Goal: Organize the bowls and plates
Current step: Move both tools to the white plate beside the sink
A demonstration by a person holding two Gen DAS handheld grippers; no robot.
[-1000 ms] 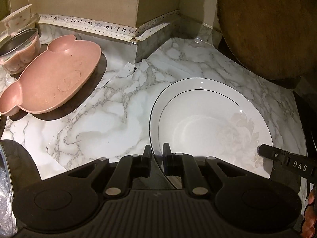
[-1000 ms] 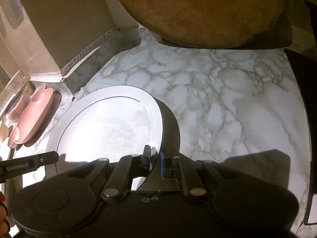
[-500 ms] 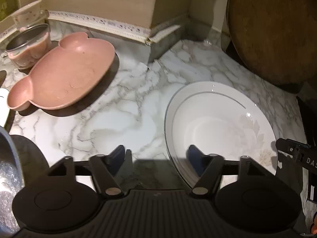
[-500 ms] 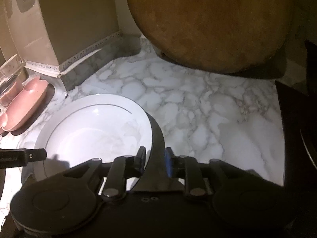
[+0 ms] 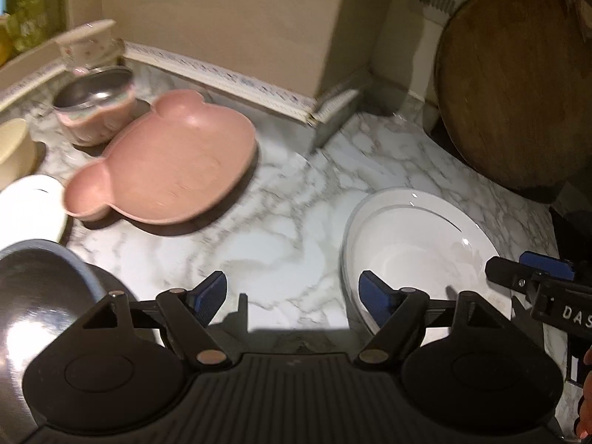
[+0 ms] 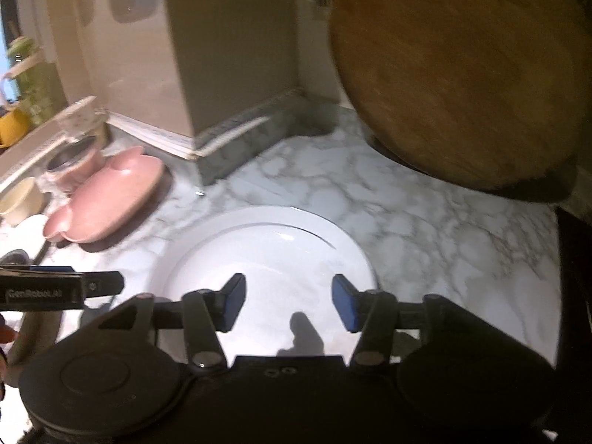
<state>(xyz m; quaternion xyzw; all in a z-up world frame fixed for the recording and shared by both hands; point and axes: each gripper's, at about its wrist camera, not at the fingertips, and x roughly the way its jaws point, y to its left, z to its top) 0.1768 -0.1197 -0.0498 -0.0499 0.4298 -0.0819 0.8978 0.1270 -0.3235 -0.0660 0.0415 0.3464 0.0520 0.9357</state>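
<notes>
Both grippers, left [image 5: 292,298] and right [image 6: 288,301], have released the white plate [image 6: 273,259]; jaws spread, it rests flat on the counter [image 6: 425,222], apparently parked for stacking.

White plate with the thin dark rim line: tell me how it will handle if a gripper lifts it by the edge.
The white plate looks glazed and glossy, so probably slippery. It seems rigid ceramic, likely chippable on the marble counter. Its wide, shallow shape may tilt from an edge grip.
</notes>
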